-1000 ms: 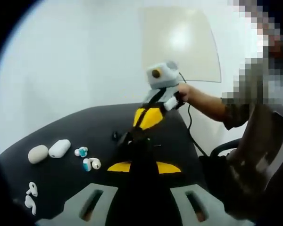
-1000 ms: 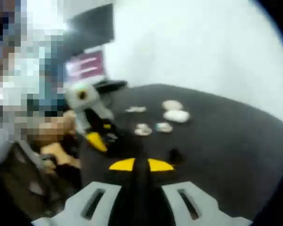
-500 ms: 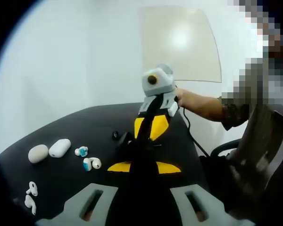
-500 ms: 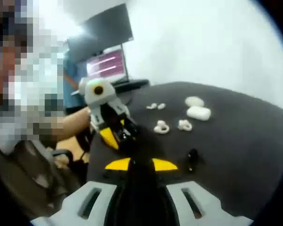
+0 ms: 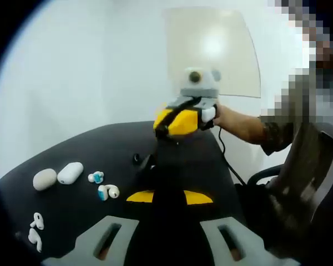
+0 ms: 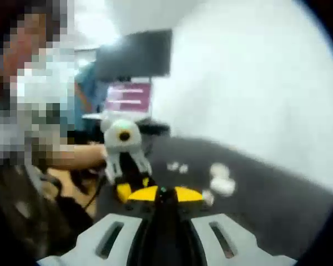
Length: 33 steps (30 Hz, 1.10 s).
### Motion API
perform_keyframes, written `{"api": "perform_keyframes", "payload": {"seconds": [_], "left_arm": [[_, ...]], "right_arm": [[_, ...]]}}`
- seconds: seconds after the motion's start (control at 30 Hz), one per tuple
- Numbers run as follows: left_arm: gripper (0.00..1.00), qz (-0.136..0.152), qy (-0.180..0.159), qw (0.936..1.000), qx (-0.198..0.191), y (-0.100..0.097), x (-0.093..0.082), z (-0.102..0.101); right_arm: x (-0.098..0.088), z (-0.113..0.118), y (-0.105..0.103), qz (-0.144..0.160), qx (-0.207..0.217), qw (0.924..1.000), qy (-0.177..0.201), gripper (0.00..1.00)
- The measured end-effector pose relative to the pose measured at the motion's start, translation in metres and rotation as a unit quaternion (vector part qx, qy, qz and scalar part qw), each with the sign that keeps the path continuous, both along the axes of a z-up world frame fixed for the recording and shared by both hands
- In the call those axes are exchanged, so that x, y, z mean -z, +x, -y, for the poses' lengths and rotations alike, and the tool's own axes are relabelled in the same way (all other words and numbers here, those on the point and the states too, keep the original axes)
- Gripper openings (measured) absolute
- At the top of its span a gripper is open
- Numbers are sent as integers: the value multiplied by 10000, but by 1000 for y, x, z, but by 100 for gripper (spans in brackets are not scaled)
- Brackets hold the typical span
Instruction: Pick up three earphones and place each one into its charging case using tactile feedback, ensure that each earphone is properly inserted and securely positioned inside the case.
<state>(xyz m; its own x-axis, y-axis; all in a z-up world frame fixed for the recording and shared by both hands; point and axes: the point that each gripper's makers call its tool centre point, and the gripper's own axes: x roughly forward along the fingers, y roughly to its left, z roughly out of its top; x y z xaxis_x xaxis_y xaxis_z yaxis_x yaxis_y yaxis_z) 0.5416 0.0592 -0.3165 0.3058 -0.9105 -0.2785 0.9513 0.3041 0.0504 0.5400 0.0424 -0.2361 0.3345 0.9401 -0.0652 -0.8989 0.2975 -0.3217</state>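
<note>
Two low facing views across one shared dark table (image 5: 89,160), each toward the other.

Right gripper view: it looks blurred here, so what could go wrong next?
The blur suggests fast motion, so the right gripper, raised above the black table, may come down off target. The small white and blue earphones lie loose and close together; a jaw might knock one away.

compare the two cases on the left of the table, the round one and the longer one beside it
The round case is beige and pebble-shaped; the longer case is brighter white and capsule-shaped. The round case lies nearer the table edge, the longer one further in, toward the blue-tipped earphones. Both are closed and rest side by side on the black table.
</note>
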Motion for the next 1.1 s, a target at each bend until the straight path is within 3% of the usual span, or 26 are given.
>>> {"api": "perform_keyframes", "payload": {"seconds": [0.1, 0.2, 0.4, 0.6, 0.97, 1.1], "left_arm": [[15, -5, 5, 10000, -6, 0, 0, 0], [15, -15, 4, 10000, -10, 0, 0, -1], [15, -16, 4, 10000, -11, 1, 0, -1], [15, -10, 7, 10000, -9, 1, 0, -1], [15, 14, 29, 10000, -4, 1, 0, -1], [15, 20, 29, 10000, -4, 1, 0, -1]], "right_arm": [[0, -15, -8, 678, -24, 9977, -11, 12], [5, -28, -14, 1142, -59, 9934, -115, 12], [18, -44, -16, 2020, 79, 9765, -743, 12], [23, -46, -13, 2471, 253, 9635, -995, 12], [30, -43, -15, 2754, 442, 9534, -1149, 12], [30, -38, -18, 2985, 532, 9451, -1223, 12]]}}
